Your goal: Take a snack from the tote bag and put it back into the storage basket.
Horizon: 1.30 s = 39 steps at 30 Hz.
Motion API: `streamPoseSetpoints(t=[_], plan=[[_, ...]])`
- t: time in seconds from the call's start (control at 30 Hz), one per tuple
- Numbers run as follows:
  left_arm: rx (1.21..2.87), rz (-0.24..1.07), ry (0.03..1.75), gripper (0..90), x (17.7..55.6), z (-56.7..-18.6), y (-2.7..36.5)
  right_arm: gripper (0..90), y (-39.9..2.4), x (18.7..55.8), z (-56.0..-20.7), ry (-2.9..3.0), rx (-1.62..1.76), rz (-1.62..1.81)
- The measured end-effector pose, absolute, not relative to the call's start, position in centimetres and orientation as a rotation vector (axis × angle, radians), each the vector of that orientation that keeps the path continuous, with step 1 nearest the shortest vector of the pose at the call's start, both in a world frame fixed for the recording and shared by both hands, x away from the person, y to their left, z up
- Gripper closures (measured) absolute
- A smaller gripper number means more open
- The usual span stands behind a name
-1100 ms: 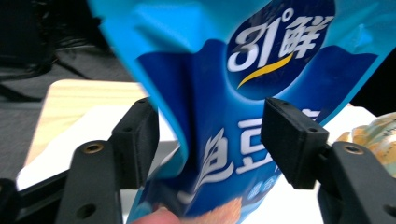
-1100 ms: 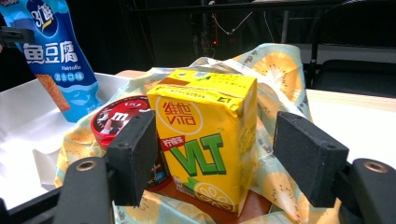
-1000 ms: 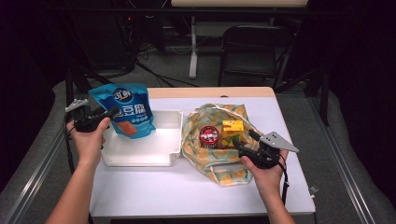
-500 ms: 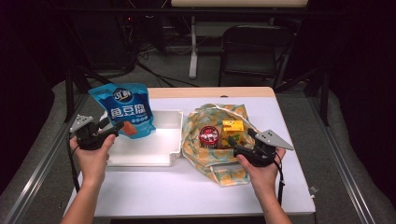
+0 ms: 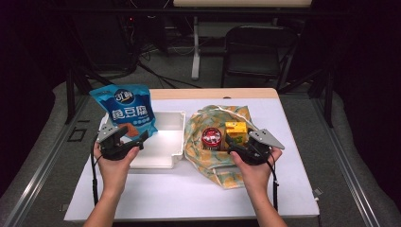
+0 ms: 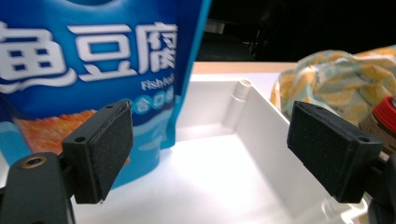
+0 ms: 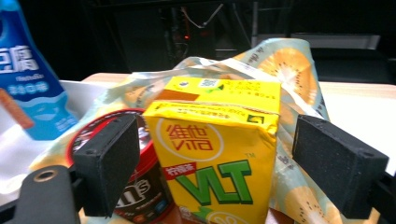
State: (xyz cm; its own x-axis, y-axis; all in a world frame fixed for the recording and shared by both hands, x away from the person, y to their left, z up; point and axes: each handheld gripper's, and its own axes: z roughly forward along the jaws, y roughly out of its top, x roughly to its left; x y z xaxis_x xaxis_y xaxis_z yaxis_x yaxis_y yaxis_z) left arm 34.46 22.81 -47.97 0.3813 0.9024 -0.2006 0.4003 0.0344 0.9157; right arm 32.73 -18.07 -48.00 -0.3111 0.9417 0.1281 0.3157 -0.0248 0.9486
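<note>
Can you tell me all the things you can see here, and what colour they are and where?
snack bag: 1, blue, standing at the tray's left end
tray: 1, white, left half of the table
cloth bag: 1, yellow and green fruit print, lying open right of the tray
round tub: 1, red lid, on the cloth bag
drink carton: 1, yellow, right beside the tub
table: 1, white top
chair: 1, black, behind the table
left tongs: 1, black, open, in front of the snack bag
right tongs: 1, black, open, facing the carton
</note>
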Motion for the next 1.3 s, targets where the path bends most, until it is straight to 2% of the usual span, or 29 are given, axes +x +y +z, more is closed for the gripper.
streamPoseSetpoints(t=[0.23, 0.97, 1.17, 1.2, 1.23, 1.3], plan=[[1.607, 0.545, 1.221, 12.6, 34.2, -49.4, 21.8, 14.9, -17.1, 33.3, -48.2, 1.627, 1.358, 1.325], [1.655, 0.512, 1.185, 15.0, 33.5, -50.1, 19.9, 16.8, -15.5, 34.9, -49.1, 1.539, 1.423, 1.207], [1.663, 0.496, 1.178, 15.6, 33.5, -50.3, 19.5, 20.8, -15.4, 35.1, -49.2, 1.539, 1.412, 1.201], [1.667, 0.496, 1.174, 15.6, 33.5, -50.3, 19.4, 22.3, -15.3, 35.1, -49.2, 1.538, 1.411, 1.195], [1.665, 0.497, 1.173, 15.7, 33.4, -50.3, 19.4, 27.4, -15.3, 35.0, -49.1, 1.536, 1.404, 1.181], [1.667, 0.493, 1.17, 15.8, 33.4, -50.2, 19.3, 28.5, -15.4, 35.0, -49.0, 1.539, 1.396, 1.167]])
